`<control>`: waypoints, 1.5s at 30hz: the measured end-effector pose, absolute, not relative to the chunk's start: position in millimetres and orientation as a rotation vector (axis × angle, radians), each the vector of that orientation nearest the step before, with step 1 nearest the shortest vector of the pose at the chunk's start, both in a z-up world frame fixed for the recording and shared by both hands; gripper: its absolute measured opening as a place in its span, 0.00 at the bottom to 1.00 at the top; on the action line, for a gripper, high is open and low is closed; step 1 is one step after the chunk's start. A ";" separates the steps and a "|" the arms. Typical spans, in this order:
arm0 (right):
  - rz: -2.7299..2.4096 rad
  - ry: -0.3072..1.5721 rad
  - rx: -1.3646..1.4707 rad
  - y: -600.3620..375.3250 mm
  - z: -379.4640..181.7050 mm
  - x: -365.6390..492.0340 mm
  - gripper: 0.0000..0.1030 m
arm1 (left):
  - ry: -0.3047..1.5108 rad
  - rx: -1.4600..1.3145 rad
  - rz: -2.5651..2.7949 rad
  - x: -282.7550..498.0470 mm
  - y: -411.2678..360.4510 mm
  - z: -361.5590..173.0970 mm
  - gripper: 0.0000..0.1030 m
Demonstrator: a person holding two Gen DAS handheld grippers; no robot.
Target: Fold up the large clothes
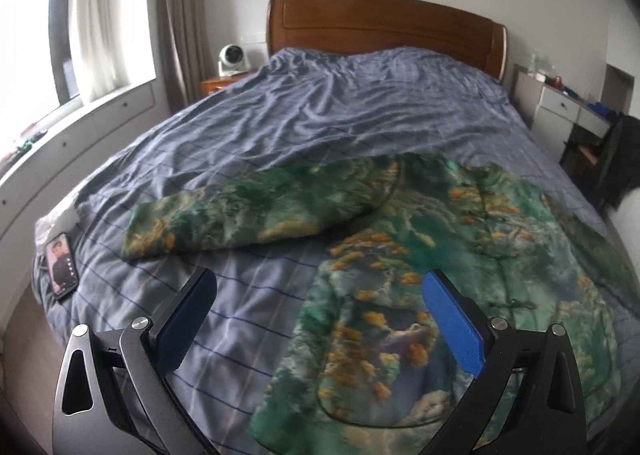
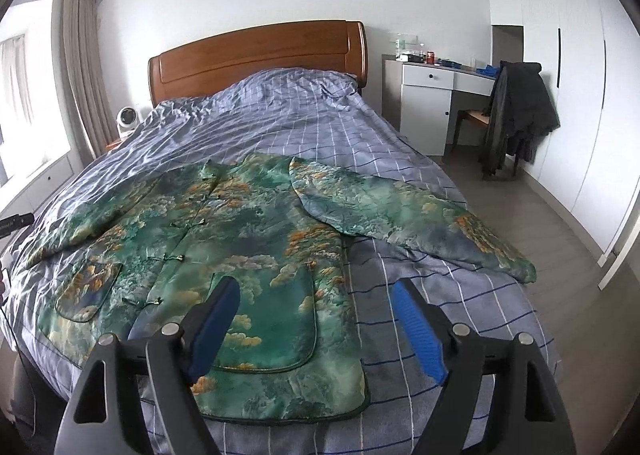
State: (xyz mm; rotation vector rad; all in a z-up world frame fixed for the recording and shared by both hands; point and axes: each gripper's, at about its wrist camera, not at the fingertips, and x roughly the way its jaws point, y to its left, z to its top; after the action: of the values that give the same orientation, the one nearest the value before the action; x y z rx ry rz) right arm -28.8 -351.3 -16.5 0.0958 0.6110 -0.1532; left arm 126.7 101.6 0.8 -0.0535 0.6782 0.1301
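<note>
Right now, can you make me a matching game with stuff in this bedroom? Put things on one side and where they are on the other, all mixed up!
Things:
1. green jacket
2. small white fan
3. dark coat
4. phone

Places:
A. hung over a chair by the white desk
B. spread flat on the blue checked bedcover, sleeves out
C. near the left edge of the bed
D. on the wooden nightstand beside the headboard

Pairs: 1-B, 2-D, 3-A, 4-C
</note>
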 end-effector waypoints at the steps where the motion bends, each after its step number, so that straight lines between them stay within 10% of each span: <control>1: -0.154 0.609 0.096 -351.5 -15.8 -28.8 0.78 | 0.667 -0.050 0.124 124.8 98.2 1.6 0.99; 31: -0.218 0.659 0.012 -345.5 -22.4 -5.7 0.79 | 0.680 0.068 0.159 118.5 60.5 0.3 0.99; 45: -0.264 0.688 -0.084 -338.7 -18.4 13.5 0.99 | 0.792 0.083 0.045 105.2 35.7 -33.6 0.99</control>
State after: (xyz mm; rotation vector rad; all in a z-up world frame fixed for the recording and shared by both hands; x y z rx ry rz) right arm 13.5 -338.7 -18.4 -0.0844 0.6878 -0.2639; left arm 105.2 35.7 -33.6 0.0829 0.7923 0.0450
